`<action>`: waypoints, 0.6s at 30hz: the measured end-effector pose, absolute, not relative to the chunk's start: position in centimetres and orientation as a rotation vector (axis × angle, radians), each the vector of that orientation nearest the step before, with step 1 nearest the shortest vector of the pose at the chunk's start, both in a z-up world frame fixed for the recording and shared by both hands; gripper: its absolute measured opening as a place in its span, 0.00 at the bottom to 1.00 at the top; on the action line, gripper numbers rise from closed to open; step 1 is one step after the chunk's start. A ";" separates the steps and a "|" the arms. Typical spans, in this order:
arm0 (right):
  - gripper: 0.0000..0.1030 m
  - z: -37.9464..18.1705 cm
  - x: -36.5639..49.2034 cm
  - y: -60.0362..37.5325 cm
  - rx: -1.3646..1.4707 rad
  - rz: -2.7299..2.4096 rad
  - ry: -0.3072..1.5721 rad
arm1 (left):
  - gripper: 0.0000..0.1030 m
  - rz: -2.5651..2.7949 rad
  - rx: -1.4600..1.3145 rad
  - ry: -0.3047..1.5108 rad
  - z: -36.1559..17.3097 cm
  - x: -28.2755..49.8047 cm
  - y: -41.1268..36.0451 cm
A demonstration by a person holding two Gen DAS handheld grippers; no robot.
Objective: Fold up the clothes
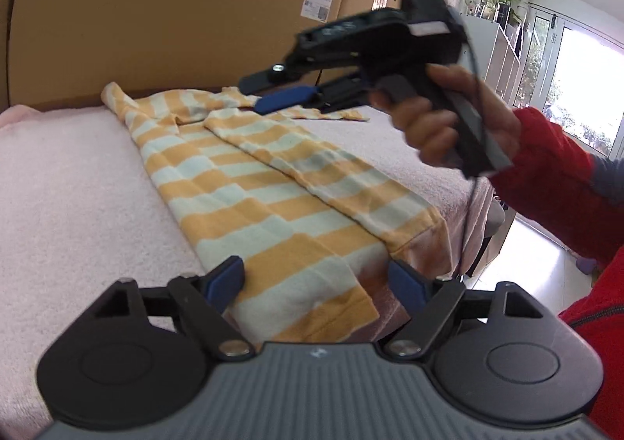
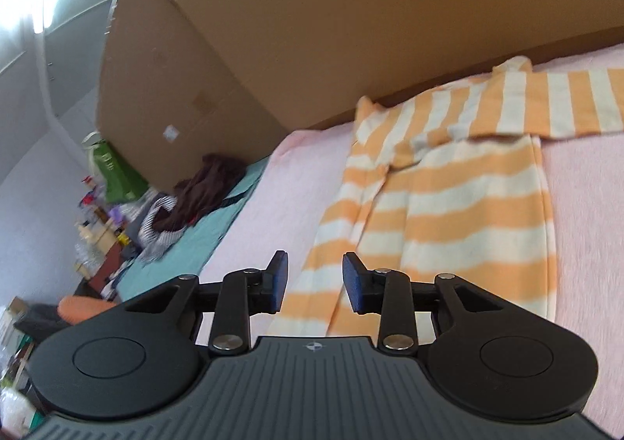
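On pink blanket, striped shirt partly folded, left gripper wide apart, right gripper seemingly parted, empty.

The shirt is banded in orange and pale cream stripes, lying on a soft pink blanket. Behind the blanket stand plain brown cardboard boxes. Both grippers are black with blue pads, and the sleeve is red.
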State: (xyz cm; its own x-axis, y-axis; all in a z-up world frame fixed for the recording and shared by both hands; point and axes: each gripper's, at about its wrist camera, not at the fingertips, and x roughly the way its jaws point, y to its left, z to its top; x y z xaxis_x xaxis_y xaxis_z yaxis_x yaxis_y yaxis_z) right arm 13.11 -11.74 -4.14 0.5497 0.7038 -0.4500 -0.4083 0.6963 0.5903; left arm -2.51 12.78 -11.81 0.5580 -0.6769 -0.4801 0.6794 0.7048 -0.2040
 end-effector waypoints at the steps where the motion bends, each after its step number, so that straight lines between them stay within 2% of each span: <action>1: 0.34 -4.4 14.9 -11.1 0.452 0.663 0.741 | 0.79 -0.802 0.001 0.567 -11.8 -2.4 12.8; 5: 0.33 -6.5 21.1 -8.5 0.485 0.597 0.825 | 0.80 -0.807 -0.011 0.575 -11.6 -2.4 12.9; 9: 0.33 -8.1 23.7 -7.2 0.510 0.598 0.843 | 0.83 -0.815 -0.029 0.586 -11.5 -2.3 12.9; 11: 0.28 -8.5 24.1 -6.7 0.494 0.586 0.818 | 0.84 -0.819 -0.035 0.592 -11.4 -2.2 13.0; 13: 0.07 -8.3 24.4 -6.2 0.426 0.569 0.793 | 0.83 -0.823 -0.035 0.599 -11.2 -2.1 13.0; 15: 0.07 -7.4 23.7 -7.4 0.442 0.578 0.731 | 0.71 -0.834 -0.053 0.598 -10.9 -2.1 13.0; 18: 0.08 -6.2 23.2 -9.1 0.442 0.568 0.681 | 0.72 -0.890 -0.086 0.579 -10.5 -2.3 12.9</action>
State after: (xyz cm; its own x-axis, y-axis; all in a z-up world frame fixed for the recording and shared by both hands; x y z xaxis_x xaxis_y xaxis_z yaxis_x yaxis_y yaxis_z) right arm 23.19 -9.10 -6.23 0.6381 0.6179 -0.4594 -0.3411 0.7617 0.5508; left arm -2.31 12.85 -10.48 0.4879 -0.7534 -0.4409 0.7081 0.6369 -0.3047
